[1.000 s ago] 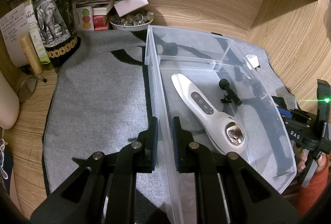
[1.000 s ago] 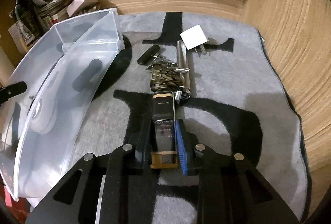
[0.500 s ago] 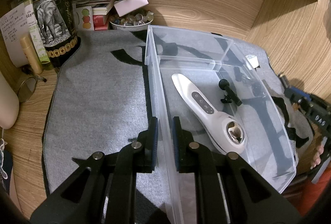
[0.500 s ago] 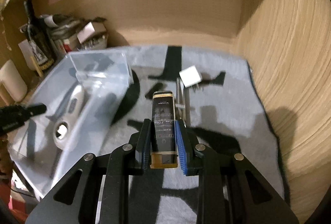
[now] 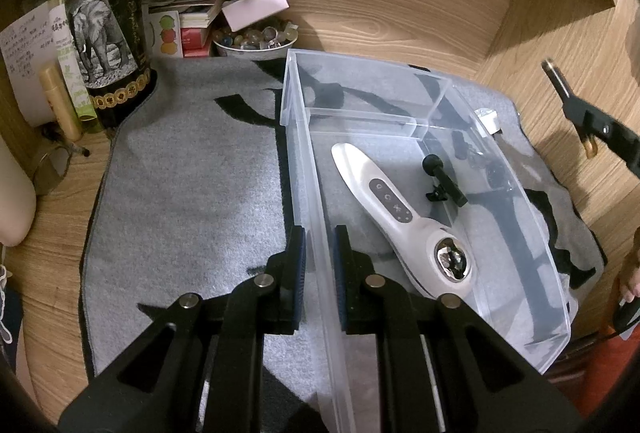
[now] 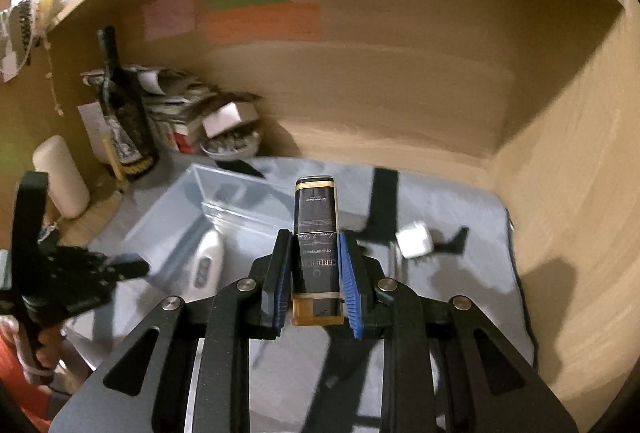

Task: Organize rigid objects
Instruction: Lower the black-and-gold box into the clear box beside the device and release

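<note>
meanwhile the left gripper (image 5: 319,253) is pinching the near left wall of the clear plastic bin (image 5: 304,169), one pad sitting outside the wall and the other inside. the bin is resting on a grey mat (image 5: 192,201) patterned with black shapes. inside the bin's large compartment a white handheld device (image 5: 394,209) is lying lengthwise, its round metal head pointing toward the camera, and a small black clip microphone (image 5: 442,179) is lying just beside it, apart from it (a narrower compartment is sitting at the far end behind a clear divider).

the right gripper (image 6: 314,275) is clamping a slim black and gold box (image 6: 316,229) between its blue pads, the box sticking out forward past the fingertips and hanging in the air above the mat, to the right of the bin. a white charger plug (image 6: 414,244) is lying on the mat beyond it, blurred.

at the back left a dark bottle with an elephant label (image 5: 106,33) is standing beside stacked papers and a bowl of small stones (image 5: 256,39).
</note>
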